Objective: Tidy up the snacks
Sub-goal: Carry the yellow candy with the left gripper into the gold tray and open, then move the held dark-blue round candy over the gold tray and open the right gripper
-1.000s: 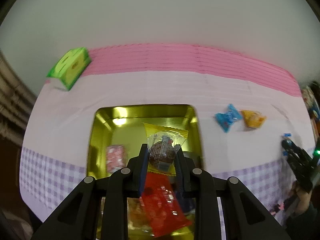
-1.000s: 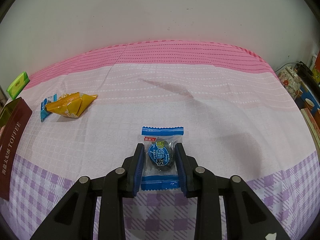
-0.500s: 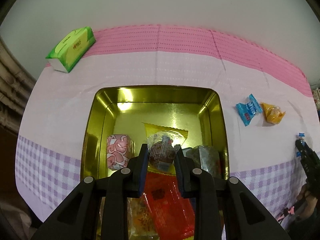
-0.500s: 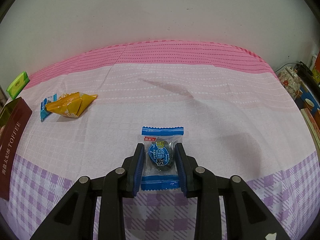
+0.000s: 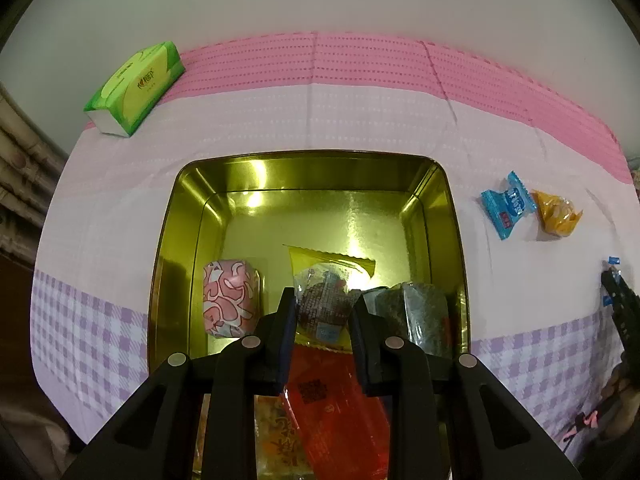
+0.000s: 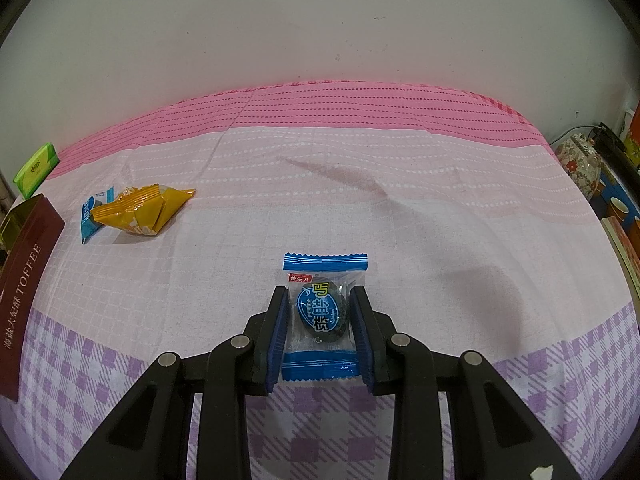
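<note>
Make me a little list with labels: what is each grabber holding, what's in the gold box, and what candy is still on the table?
left gripper: shut on a yellow-topped candy, over the gold tin
right gripper: shut on a blue candy, low over the tablecloth
in the tin: pink candy, dark packet, red packet
on the cloth, right of the tin: small blue packet, orange packet
far left corner: green tissue pack
</note>
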Tool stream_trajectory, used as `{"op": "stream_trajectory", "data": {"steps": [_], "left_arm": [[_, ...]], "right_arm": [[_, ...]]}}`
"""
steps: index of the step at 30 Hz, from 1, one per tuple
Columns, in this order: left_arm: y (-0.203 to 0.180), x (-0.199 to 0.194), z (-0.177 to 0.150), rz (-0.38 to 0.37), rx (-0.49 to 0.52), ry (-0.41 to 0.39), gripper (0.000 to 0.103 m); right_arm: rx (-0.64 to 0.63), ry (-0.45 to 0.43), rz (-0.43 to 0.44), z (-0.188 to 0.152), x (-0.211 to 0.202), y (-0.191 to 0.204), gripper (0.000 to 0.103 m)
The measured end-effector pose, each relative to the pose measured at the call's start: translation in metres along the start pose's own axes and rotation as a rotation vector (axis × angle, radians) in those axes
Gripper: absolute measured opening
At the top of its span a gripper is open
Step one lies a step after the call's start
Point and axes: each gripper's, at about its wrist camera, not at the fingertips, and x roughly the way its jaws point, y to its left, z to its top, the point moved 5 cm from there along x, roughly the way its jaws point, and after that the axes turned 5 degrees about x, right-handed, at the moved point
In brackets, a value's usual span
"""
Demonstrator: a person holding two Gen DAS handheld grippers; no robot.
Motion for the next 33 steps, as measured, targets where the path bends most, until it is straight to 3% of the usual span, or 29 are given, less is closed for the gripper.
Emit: {"op": "stream_trajectory", "data": {"steps": [16, 33], "left_arm": [[-0.002, -0.004, -0.001, 0.007, 0.003, -0.001, 0.027], [-0.013, -0.038, -0.015, 0.071, 0.071, -0.125, 0.027]], "right_arm": [[-0.001, 0.0, 0.0, 0.0, 0.0, 0.0, 0.03], [-0.004, 0.0, -0.004, 0.0, 0.0, -0.001, 0.029]]}}
